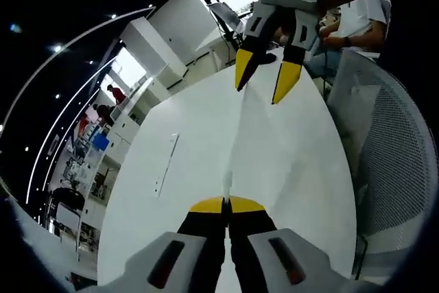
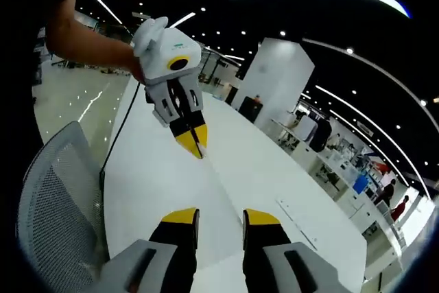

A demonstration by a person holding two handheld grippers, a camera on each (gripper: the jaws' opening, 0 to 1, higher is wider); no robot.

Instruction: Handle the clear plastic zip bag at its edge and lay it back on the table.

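Bag (image 1: 264,149) hangs stretched above the white table (image 1: 151,169), clear and hard to trace — in the left gripper view it reads as a pale sheet with a vertical crease running from 6 o'clock up toward 12. Left gripper (image 1: 226,204) sits at 6 o'clock in that view, its yellow-tipped jaws pressed together on the near edge of the bag, no gap showing between them. Right gripper (image 1: 267,80) shows in the same view at 12 to 1 o'clock, jaws spread, tips pointing down at the far end of the bag; whether they touch the plastic cannot be told. In the right gripper view the right gripper (image 2: 221,216) rises from 6 o'clock with its two jaws apart and a strip of the bag (image 2: 219,176) lying between them, not clamped. Left gripper (image 2: 193,141) appears there at 11 o'clock, held by a bare arm (image 2: 89,42), its tips closed to a single point on the bag's edge. Mesh chair (image 2: 51,204) stands at 8 o'clock beside the table (image 2: 137,169) — the same chair (image 1: 394,156) is at 3 o'clock in the left gripper view. Person (image 1: 357,12) in a white shirt sits past the table at 1 o'clock.
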